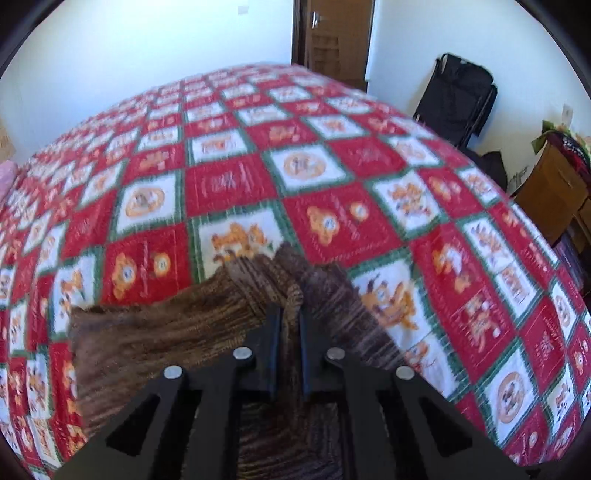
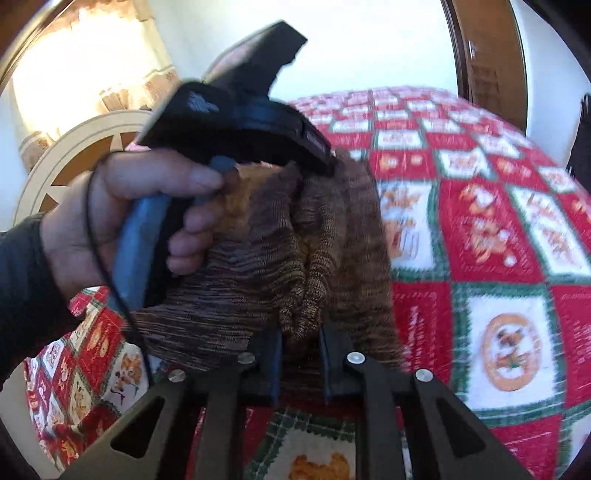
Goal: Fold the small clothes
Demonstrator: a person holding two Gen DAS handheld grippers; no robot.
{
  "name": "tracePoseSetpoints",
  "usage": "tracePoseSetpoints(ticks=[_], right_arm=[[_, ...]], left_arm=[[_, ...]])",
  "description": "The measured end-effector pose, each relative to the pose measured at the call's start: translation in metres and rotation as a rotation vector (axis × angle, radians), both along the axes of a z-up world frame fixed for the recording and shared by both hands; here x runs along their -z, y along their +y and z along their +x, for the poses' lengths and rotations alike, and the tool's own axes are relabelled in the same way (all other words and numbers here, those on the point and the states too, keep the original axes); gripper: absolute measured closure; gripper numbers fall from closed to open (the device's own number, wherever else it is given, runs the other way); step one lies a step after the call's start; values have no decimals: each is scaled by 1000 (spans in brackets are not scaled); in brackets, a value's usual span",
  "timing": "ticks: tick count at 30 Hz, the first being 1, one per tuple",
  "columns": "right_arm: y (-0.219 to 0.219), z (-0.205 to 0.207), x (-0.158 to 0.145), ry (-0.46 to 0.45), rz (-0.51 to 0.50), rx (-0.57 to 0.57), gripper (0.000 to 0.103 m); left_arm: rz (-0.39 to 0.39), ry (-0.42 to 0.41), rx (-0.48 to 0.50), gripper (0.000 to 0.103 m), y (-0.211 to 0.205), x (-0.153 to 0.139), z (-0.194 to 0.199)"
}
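Note:
A small brown knitted garment (image 1: 166, 332) hangs bunched above the bed. My left gripper (image 1: 290, 317) is shut on a fold of it, the cloth pinched between the two black fingers. In the right wrist view my right gripper (image 2: 301, 332) is shut on another bunch of the same brown garment (image 2: 258, 258). The left gripper body (image 2: 236, 118) and the person's hand (image 2: 110, 206) holding it show close in front of the right camera, just above the cloth. The two grippers are very near each other.
The bed wears a red, white and green patchwork quilt (image 1: 332, 155). A wooden door (image 1: 332, 33) and a black folded stroller (image 1: 461, 96) stand beyond it. A wooden dresser (image 1: 554, 192) is at the right. A curtained window (image 2: 85, 74) is at the left.

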State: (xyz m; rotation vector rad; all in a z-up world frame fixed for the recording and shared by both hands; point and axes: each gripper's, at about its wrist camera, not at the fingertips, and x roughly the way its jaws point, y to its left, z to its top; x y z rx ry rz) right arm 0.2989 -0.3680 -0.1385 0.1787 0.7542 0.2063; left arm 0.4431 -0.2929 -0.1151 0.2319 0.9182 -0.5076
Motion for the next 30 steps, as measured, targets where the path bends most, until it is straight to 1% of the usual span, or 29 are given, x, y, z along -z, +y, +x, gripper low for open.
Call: tracePoseSetpoints(ticks=[3, 5, 8, 9, 11, 12, 13, 14, 15, 16, 17, 18, 19, 20, 21, 22, 23, 24, 26, 28, 29, 30], right_arm=[[-9, -7, -10, -23, -5, 31, 87], [-15, -4, -6, 10, -19, 66, 87], [-21, 0, 13, 94, 15, 82, 87], [-20, 2, 18, 108, 17, 87, 87], [-20, 0, 22, 118, 3, 90, 87], [-18, 0, 21, 120, -2, 90, 87], [-19, 0, 21, 125, 3, 93, 87], [-21, 1, 20, 130, 17, 98, 87], [-24, -1, 20, 129, 31, 100, 84], [-27, -1, 16, 119, 48, 106, 81], [-31, -3, 12, 102, 46, 120, 71], [-32, -3, 6, 82, 41, 134, 50], [-33, -4, -2, 51, 39, 144, 40], [-36, -1, -9, 22, 49, 142, 33], [-37, 2, -16, 2, 64, 130, 33], [-35, 7, -24, -20, 69, 112, 33], [-31, 12, -30, -37, 55, 96, 33], [-24, 20, -34, -55, 38, 73, 33], [-10, 37, -40, -78, 54, -10, 33], [6, 59, -36, -60, 101, -102, 33], [12, 72, -30, -49, 111, -136, 33], [17, 80, -25, -35, 111, -152, 33]], left_arm=[[-66, -19, 13, 93, 0, -16, -3], [-53, -38, 29, 93, -7, -16, -5], [-42, -9, 30, 92, -17, -2, -2], [-38, 6, 35, 90, -20, 4, -1], [-49, 20, 52, 89, -23, 11, -1], [-64, 20, 59, 81, -23, 8, -4], [-81, 25, 70, 75, -22, 5, -7], [-99, 30, 81, 62, -21, 0, -10], [-112, 14, 83, 50, -17, -8, -15], [-117, -11, 82, 45, -13, -16, -19], [-120, -43, 81, 38, -7, -24, -25], [-118, -84, 80, 33, 2, -34, -32], [-107, -118, 74, 30, 11, -41, -39], [-92, -151, 63, 26, 22, -46, -46], [-91, -172, 50, 22, 33, -49, -51], [-91, -195, 29, 21, 46, -51, -56], [-76, -217, -7, 18, 60, -50, -61], [-61, -224, -37, 18, 72, -47, -62], [-44, -229, -82, 18, 92, -39, -67], [-25, -214, -127, 18, 111, -26, -71], [-21, -194, -141, 18, 118, -19, -73], [-29, -172, -153, 20, 126, -13, -75]])
